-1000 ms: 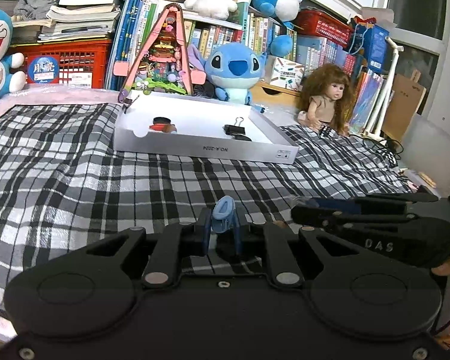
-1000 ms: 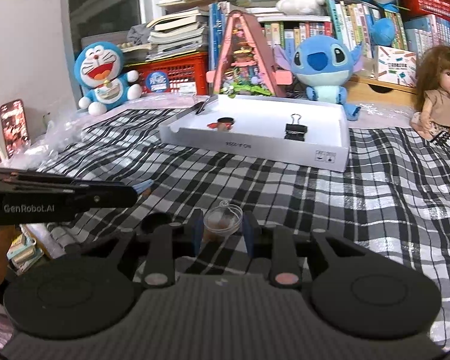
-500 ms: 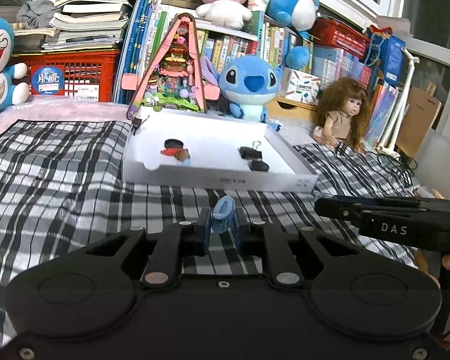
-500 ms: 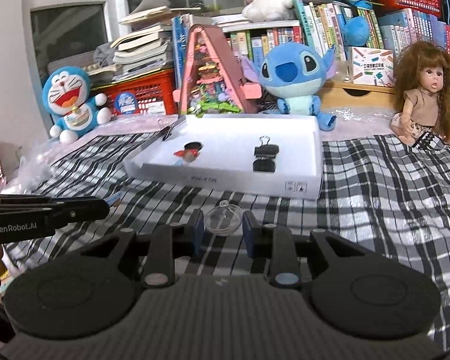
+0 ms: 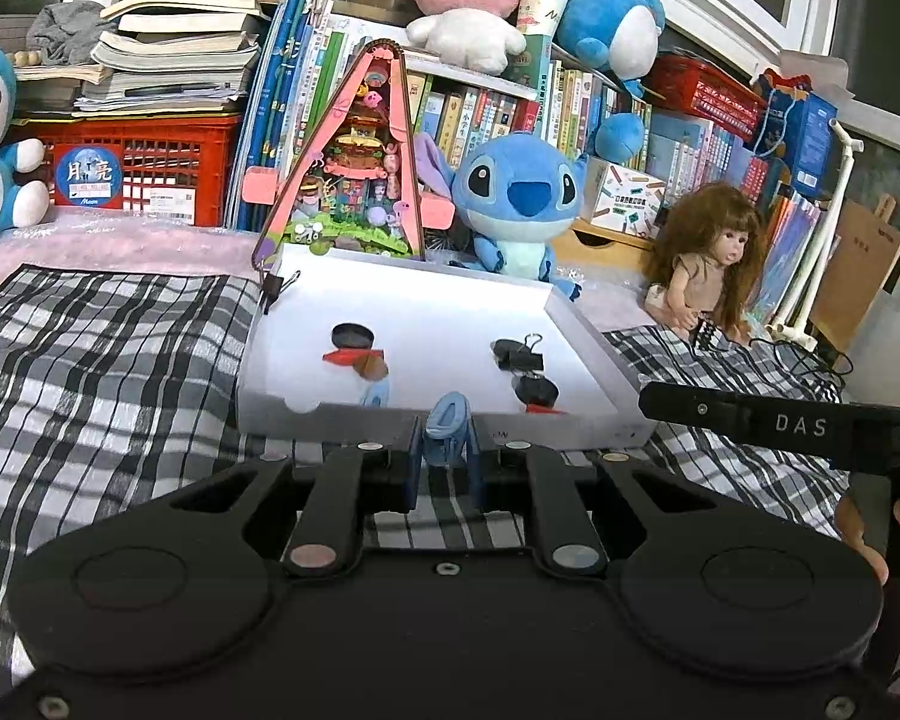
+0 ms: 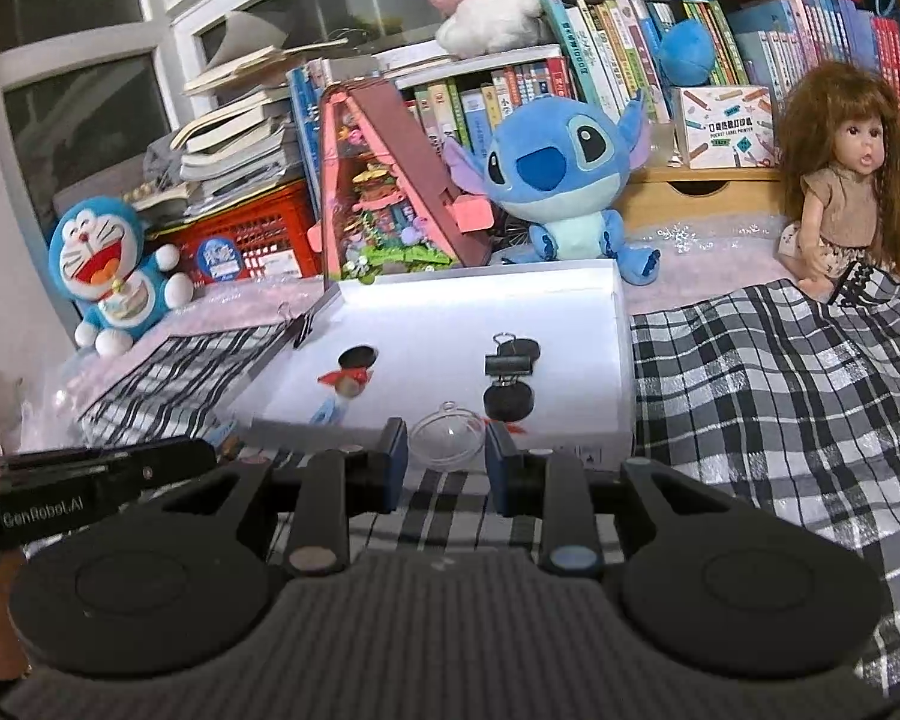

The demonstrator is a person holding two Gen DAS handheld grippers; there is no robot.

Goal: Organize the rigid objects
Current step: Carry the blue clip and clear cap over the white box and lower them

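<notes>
Jaws of the left gripper [image 5: 444, 468] stand closed on a small light-blue plastic piece [image 5: 447, 427], which we find pinched upright between the blue pads at centre frame of the left wrist view. We cannot identify the piece further. It sits just in front of the near wall of a white tray [image 5: 576, 324], which rests on a black-and-white checked cloth [image 5: 102, 372].

Jaws of the right gripper [image 6: 444, 459] are nearly closed on a clear plastic dome [image 6: 448, 441], gripped by its sides at centre frame of the right wrist view, likewise just short of the tray's near wall.

Inside the tray we note:
- a black binder clip [image 5: 519, 354] right of centre;
- a black round disc [image 5: 534, 391] just below that clip;
- a small figure with a red scarf [image 5: 357, 360] left of centre, with a second black disc [image 5: 351, 336] just above it;
- another binder clip [image 5: 276, 285] fixed on the tray's upper left corner.

The right gripper's body crosses the right edge of the left wrist view, a hand [image 5: 870, 534] visible beneath it.

Behind the tray, in the upper half of both views, stand a pink triangular toy house [image 5: 360, 180], a blue plush [image 5: 519, 192], a doll [image 5: 708, 264] at right and shelves of books [image 5: 570, 108].
</notes>
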